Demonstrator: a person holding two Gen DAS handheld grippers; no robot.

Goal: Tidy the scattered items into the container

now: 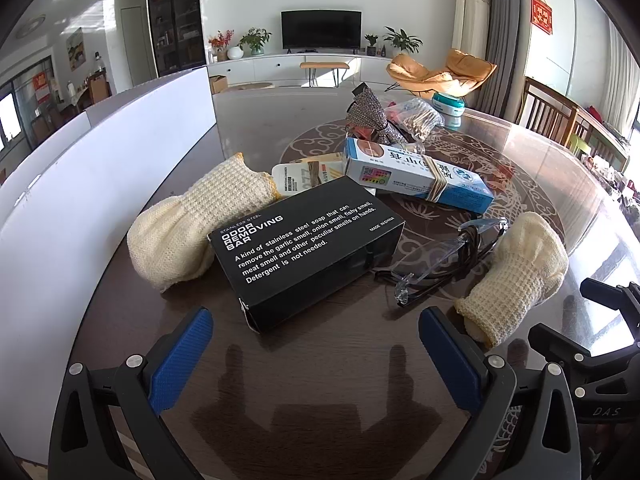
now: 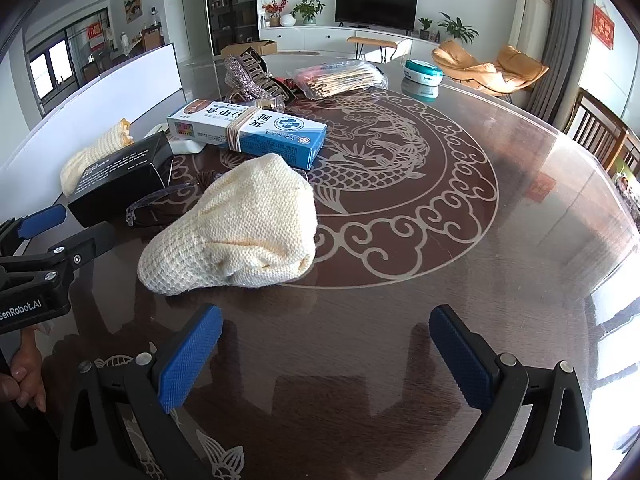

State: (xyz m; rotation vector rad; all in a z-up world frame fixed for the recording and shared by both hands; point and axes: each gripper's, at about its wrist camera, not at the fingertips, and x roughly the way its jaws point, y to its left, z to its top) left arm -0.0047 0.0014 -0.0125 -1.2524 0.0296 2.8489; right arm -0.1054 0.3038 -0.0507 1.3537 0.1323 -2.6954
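Your left gripper [image 1: 316, 354] is spread wide and holds nothing, hovering low over the dark worktop [image 1: 320, 380] with the black box [image 1: 306, 254] lying just ahead of its blue pads. A cream knitted glove [image 1: 196, 226] lies against the box's left side, and a white tube [image 1: 294, 180] shows behind it. To the right of the box lie clear glasses [image 1: 440, 260], then a second knitted glove [image 1: 516, 276] beside your right pad.

Your right gripper [image 2: 326, 354] is also wide apart and holds nothing. That second glove [image 2: 240, 236] lies just ahead and left of it, partly over the glasses [image 2: 156, 204]. Behind the glove lies a blue and white carton [image 2: 256, 130] wrapped with rubber bands. Farther back you have a glittery hair clip [image 2: 248, 76], a bag of wooden sticks [image 2: 340, 78] and a teal-lidded tub [image 2: 422, 76]. A white board [image 1: 100, 184] stands along the left edge of the worktop; whether it belongs to the container cannot be told.
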